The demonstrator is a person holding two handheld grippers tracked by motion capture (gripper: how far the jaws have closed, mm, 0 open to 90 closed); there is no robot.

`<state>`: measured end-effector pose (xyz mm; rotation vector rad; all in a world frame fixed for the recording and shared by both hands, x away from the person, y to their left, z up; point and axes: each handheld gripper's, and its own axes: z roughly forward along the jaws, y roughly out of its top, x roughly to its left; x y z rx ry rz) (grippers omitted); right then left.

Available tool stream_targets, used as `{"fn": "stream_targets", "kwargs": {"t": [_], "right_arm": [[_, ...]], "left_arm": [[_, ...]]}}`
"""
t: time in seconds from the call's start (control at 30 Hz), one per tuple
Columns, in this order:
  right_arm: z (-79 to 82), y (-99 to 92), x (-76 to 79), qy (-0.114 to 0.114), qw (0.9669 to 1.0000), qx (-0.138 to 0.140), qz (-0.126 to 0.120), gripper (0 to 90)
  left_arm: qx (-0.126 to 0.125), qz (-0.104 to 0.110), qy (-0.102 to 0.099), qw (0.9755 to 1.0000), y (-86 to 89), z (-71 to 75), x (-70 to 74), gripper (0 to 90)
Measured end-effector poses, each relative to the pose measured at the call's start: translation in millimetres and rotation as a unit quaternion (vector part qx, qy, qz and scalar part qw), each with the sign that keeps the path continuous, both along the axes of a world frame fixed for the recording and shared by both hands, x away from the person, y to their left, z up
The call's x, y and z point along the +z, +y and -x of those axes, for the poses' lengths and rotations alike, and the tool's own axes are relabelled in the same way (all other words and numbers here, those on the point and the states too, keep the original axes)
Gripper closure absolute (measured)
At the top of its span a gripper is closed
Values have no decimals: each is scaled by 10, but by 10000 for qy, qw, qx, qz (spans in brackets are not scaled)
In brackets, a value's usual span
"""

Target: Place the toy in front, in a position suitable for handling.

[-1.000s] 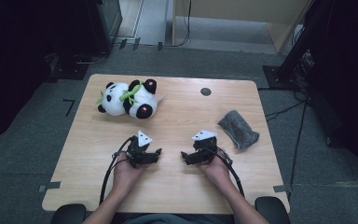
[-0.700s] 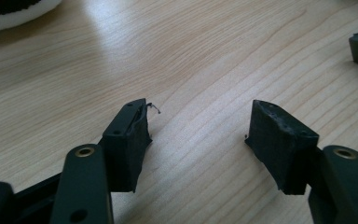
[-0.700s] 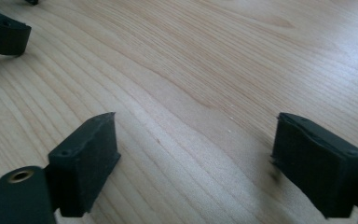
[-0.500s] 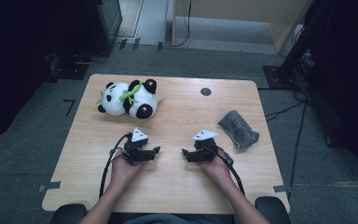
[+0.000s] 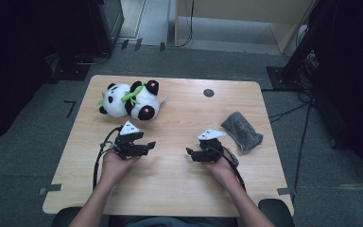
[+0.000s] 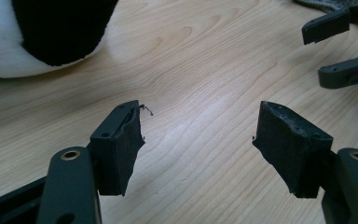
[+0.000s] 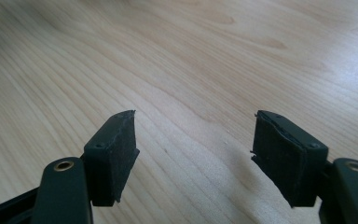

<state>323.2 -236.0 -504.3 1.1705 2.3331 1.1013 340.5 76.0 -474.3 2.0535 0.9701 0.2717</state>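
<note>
The plush panda point(image 5: 131, 100) lay on its side near the far left part of the wooden table point(image 5: 179, 179), just beyond the left gripper point(image 5: 147, 144) and apart from it. In the left gripper view, the panda's black-and-white fur point(image 6: 42, 32) sat at the upper left, well ahead of the jaws and outside the gap between them. Those jaws stood spread, with bare wood between the pads point(image 6: 121, 144) — nothing was pinched.

The right gripper point(image 5: 190, 152) hovered over the middle of the table, its tips turned toward the left gripper. Its jaws had just been closing, yet they stood apart with only table grain between the pads point(image 7: 119, 154). The panda was well apart from it, across the table to the left.

A grey cloth bundle point(image 5: 242, 130) rested just beyond and to the right of the right hand point(image 5: 220, 166), not touching the gripper.

No brand, label or writing could be read on the panda, the cloth or the grippers — a dark round mark point(image 5: 208, 92) on the table's far side carried no legible text.
</note>
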Motion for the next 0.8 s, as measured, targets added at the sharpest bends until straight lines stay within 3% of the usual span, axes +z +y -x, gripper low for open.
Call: {"fn": "stream_targets", "kwargs": {"t": [0.07, 0.3, 0.53, 0.8], "right_arm": [[14, -34, 83, -1, 9999, 39, -154, 320], [23, -138, 234, -99, 9997, 58, -201, 327], [-29, -260, 280, -100, 9997, 6, -205, 347], [-53, -346, 296, -37, 9996, -74, -282, 360]], "left_arm": [[35, -30, -65, 10000, 14, 0, 24, 319], [135, -117, -198, 9996, 115, -53, 160, 322], [223, -3, -222, 9995, 247, -149, 285, 322], [282, 80, -257, 9992, 343, -386, 416, 340]]}}
